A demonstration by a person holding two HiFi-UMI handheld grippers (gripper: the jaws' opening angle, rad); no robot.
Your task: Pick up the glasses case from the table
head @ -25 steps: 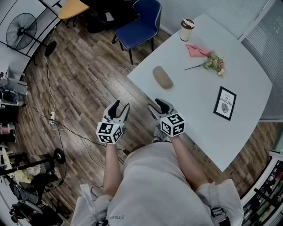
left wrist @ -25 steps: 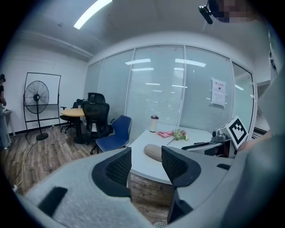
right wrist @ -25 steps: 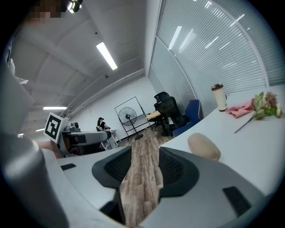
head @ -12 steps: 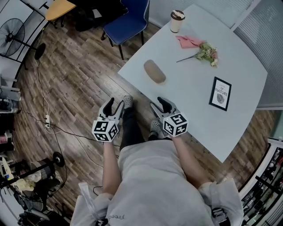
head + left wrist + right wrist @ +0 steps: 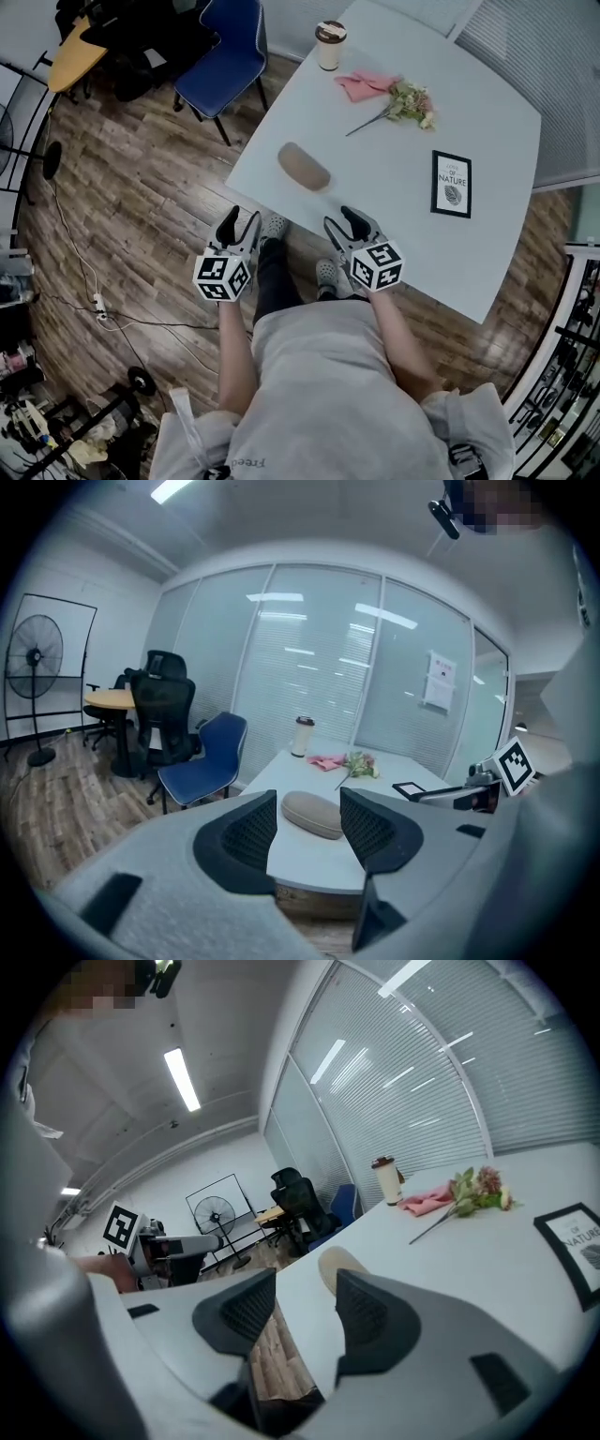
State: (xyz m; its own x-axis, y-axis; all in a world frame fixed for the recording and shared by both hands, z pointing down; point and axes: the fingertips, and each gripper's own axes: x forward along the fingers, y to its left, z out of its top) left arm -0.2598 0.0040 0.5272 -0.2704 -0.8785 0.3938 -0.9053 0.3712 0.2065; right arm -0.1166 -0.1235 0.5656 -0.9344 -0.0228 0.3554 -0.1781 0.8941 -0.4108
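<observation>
Head view, cup [image 5: 329,45], flowers [image 5: 410,101], frame [image 5: 451,184] beyond case [image 5: 304,167]

Glass partitions [image 5: 309,667] and swivel chair [image 5: 161,716] mark an office

The person is stepping toward the table [image 5: 487,234], with shoes [image 5: 274,226] now showing. The glasses case [image 5: 304,167] is shifting left, from ahead of the right gripper [image 5: 341,219] to ahead of the gap between it and the left gripper [image 5: 242,217].
</observation>
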